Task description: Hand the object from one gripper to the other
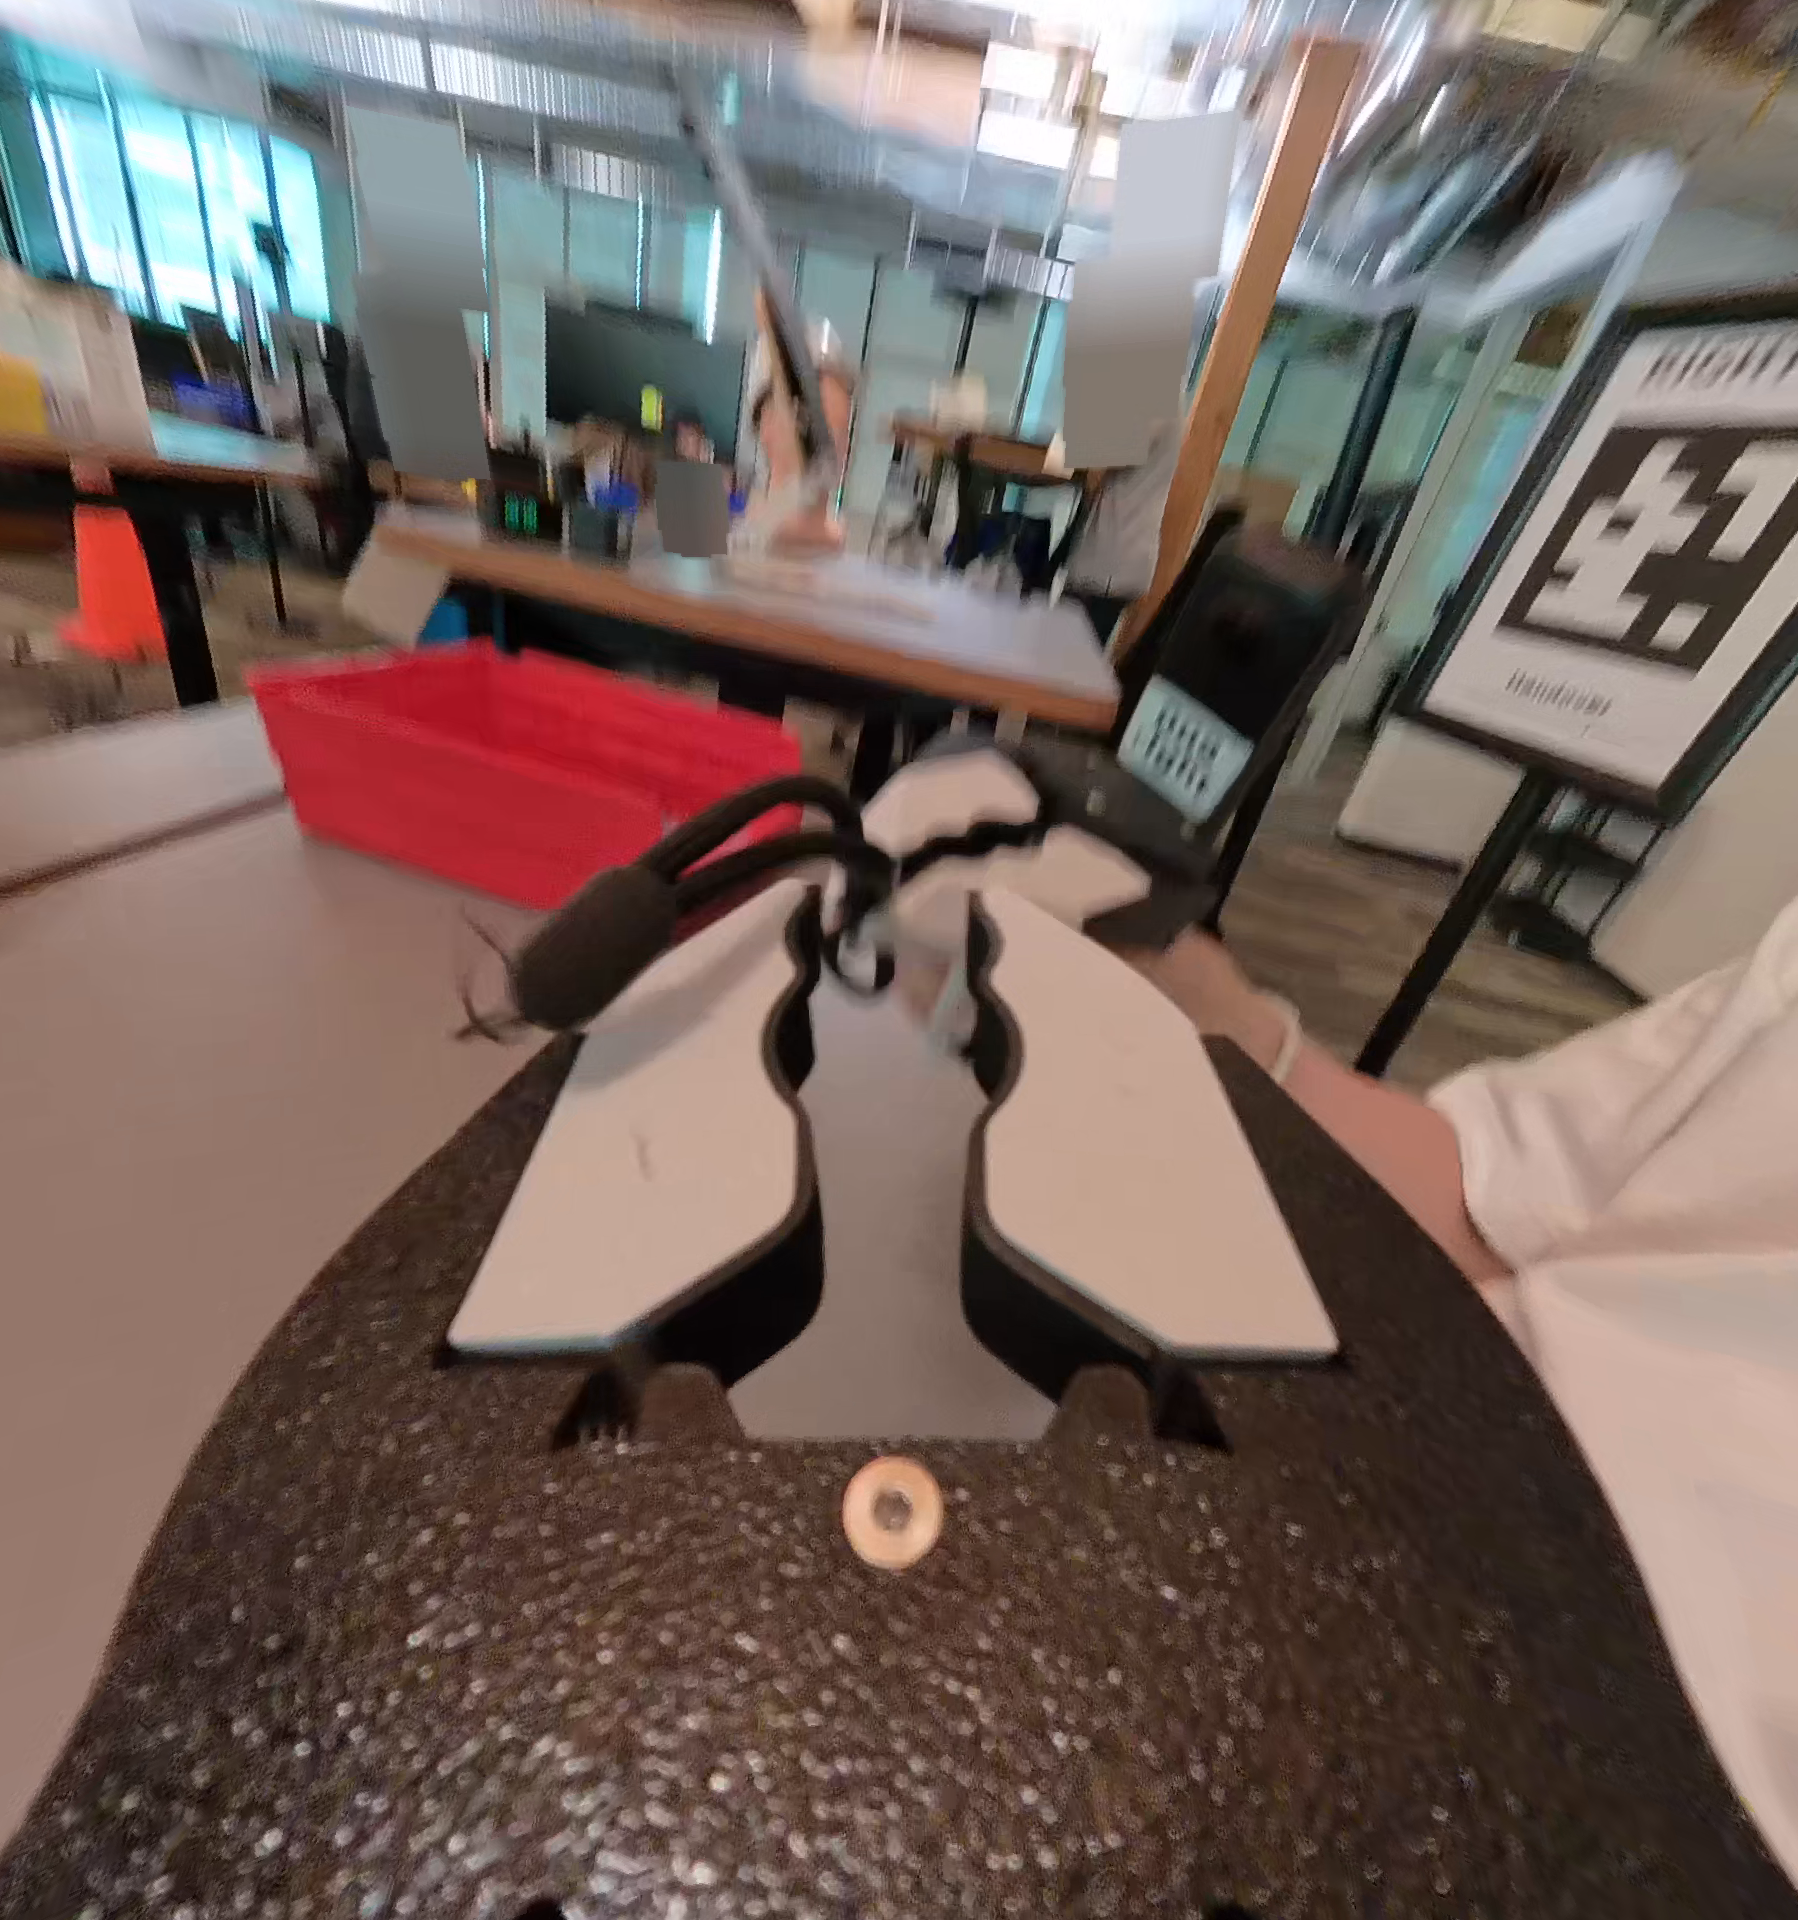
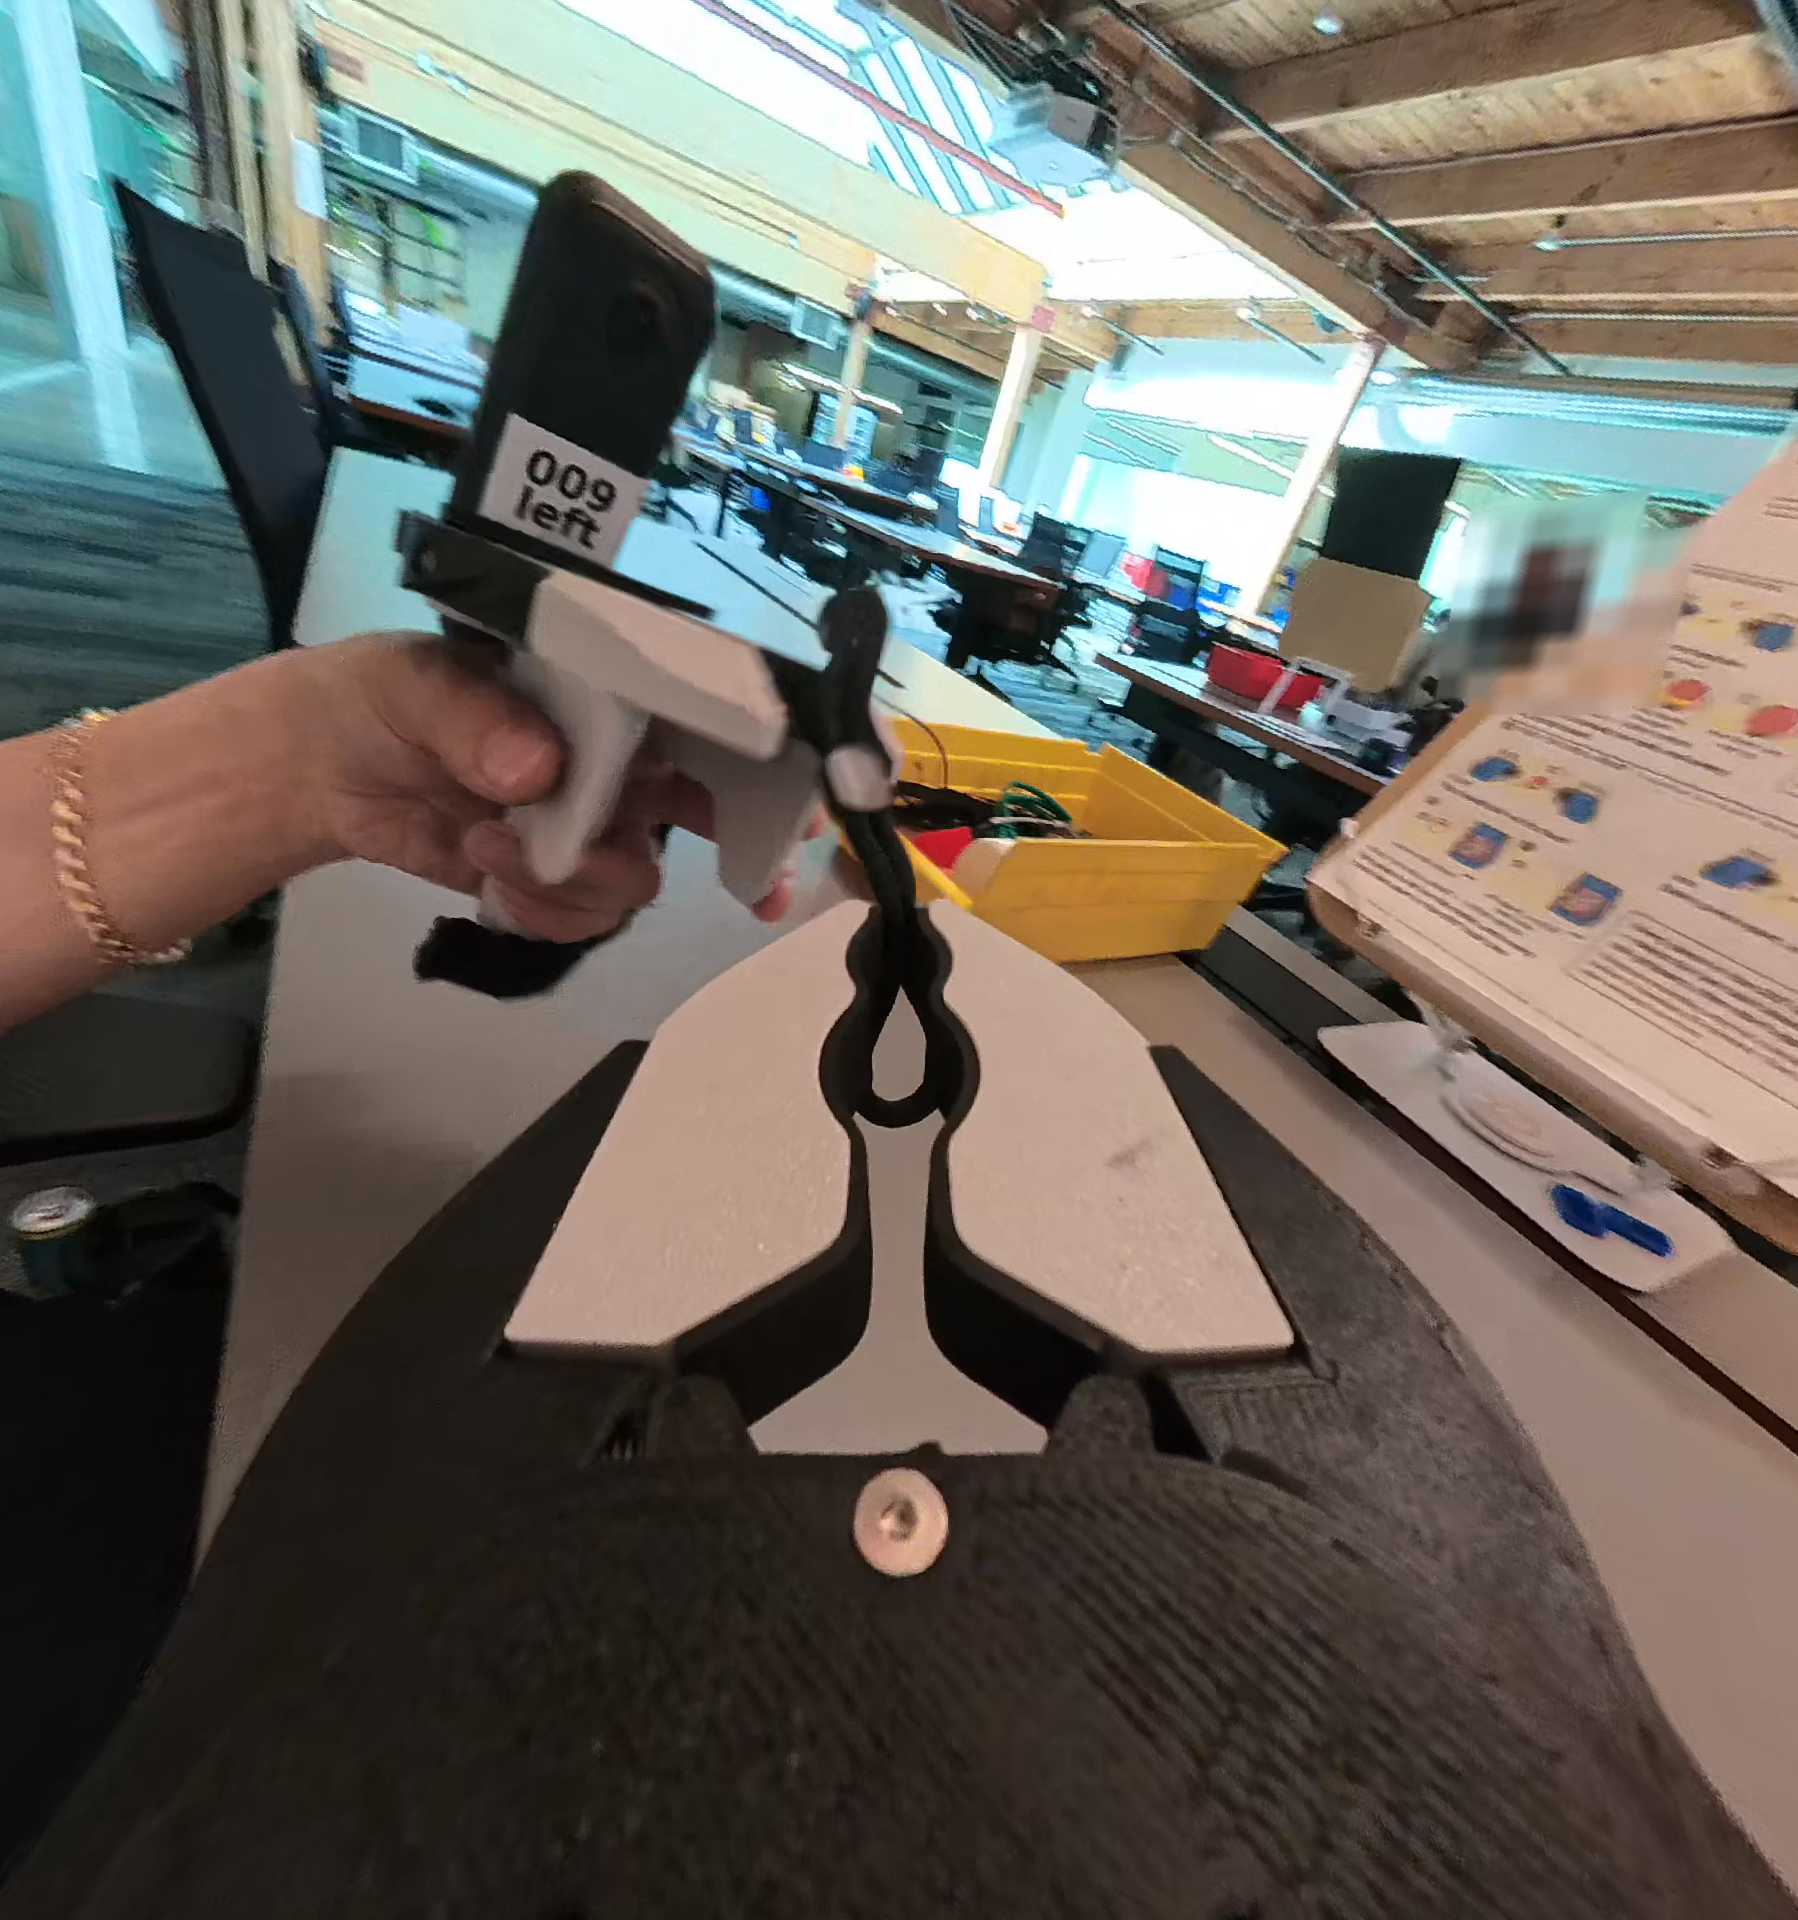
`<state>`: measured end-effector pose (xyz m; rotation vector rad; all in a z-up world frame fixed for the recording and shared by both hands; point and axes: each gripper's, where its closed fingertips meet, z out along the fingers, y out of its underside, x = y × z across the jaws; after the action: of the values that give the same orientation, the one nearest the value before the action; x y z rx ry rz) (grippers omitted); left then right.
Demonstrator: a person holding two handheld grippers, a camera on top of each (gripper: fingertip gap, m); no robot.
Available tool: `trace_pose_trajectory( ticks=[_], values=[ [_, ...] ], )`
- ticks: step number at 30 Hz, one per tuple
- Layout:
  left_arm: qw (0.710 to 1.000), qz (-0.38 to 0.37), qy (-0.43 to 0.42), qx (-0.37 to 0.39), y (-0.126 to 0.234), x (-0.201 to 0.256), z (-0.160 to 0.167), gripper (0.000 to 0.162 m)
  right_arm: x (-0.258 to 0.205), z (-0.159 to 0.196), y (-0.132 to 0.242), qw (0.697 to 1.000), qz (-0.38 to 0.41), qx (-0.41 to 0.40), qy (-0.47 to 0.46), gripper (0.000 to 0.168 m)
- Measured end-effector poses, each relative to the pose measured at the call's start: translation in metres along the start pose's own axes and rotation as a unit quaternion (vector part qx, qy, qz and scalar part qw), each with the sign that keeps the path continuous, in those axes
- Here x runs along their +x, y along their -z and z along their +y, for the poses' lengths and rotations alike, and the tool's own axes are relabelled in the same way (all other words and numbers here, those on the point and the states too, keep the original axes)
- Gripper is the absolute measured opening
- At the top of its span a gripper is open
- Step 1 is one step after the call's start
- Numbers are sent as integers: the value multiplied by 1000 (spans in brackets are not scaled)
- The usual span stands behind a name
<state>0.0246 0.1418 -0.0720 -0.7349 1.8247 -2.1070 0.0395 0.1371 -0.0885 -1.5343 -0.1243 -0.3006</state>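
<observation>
A black braided cord [image 2: 879, 862] with a small silver clasp hangs between the two grippers above the table. My right gripper [image 2: 900, 935] is shut on the cord's looped end, which sits in the hollows between its fingers. In the left wrist view the cord's thick end [image 1: 604, 940] sticks out to the left. My left gripper [image 1: 890, 914] has its jaws apart on either side of the cord at the clasp. The right gripper [image 1: 968, 831] faces it just beyond. The left gripper [image 2: 822, 790] shows side-on in the right wrist view, in a person's hand [image 2: 407, 769].
A red bin [image 1: 479, 769] stands on the grey table [image 1: 147, 1091] behind the grippers. A yellow bin [image 2: 1103, 831] of wires sits at the table's far edge. An instruction board [image 2: 1653, 883] leans on the right. A framed marker sign [image 1: 1653, 551] stands on a post. The grippers are tip to tip, or close to it.
</observation>
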Motion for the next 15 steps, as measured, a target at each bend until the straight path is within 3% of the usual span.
trace_pose_trajectory(
  ticks=[3,6,8,11,15],
  values=[
    [985,-59,-12,-165,20,-20,42,32,24,3,12,997,67,-39,21,4],
    [933,-205,-81,-286,49,-55,60,38,39,10,22,989,109,-86,43,4],
    [912,-251,-169,-277,48,-59,43,37,42,15,23,985,122,-112,50,4],
    [908,-227,-288,-202,14,-30,15,30,37,21,18,982,119,-136,56,4],
    [876,-227,-374,-205,-16,-20,21,26,28,27,9,979,113,-162,49,4]
  ],
)
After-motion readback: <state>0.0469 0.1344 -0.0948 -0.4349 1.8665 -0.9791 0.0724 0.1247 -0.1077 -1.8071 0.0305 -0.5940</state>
